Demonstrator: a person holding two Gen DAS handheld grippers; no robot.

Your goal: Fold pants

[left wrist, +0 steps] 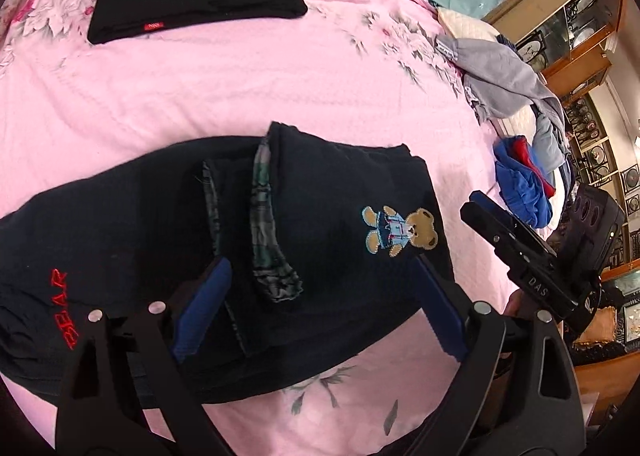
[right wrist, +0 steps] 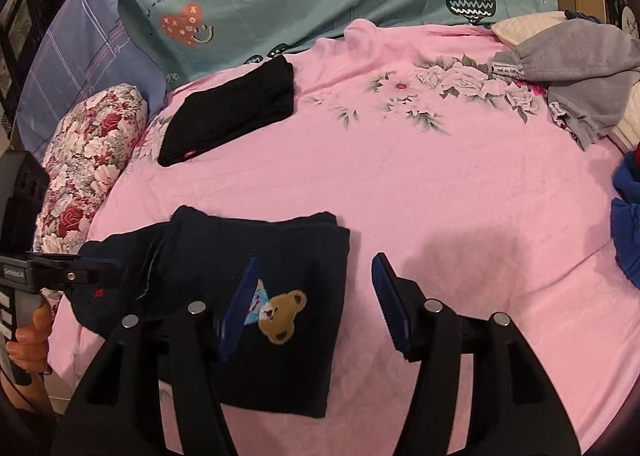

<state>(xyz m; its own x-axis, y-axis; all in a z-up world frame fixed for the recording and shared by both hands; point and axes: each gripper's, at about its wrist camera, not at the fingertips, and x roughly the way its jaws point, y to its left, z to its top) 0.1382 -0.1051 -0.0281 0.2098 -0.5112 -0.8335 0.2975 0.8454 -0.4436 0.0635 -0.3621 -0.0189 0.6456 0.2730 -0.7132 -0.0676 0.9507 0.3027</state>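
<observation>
1. The left gripper (left wrist: 320, 308) hangs spread over the navy pants (left wrist: 328, 224), gripping nothing.
2. The right gripper (right wrist: 316, 304) is likewise spread, empty.
3. The pants lie part-folded on the near side of the pink sheet (right wrist: 400, 176); soft and limp, probably best pinched at a folded edge.
4. The folded black garment (right wrist: 232, 112) lies far left.
</observation>
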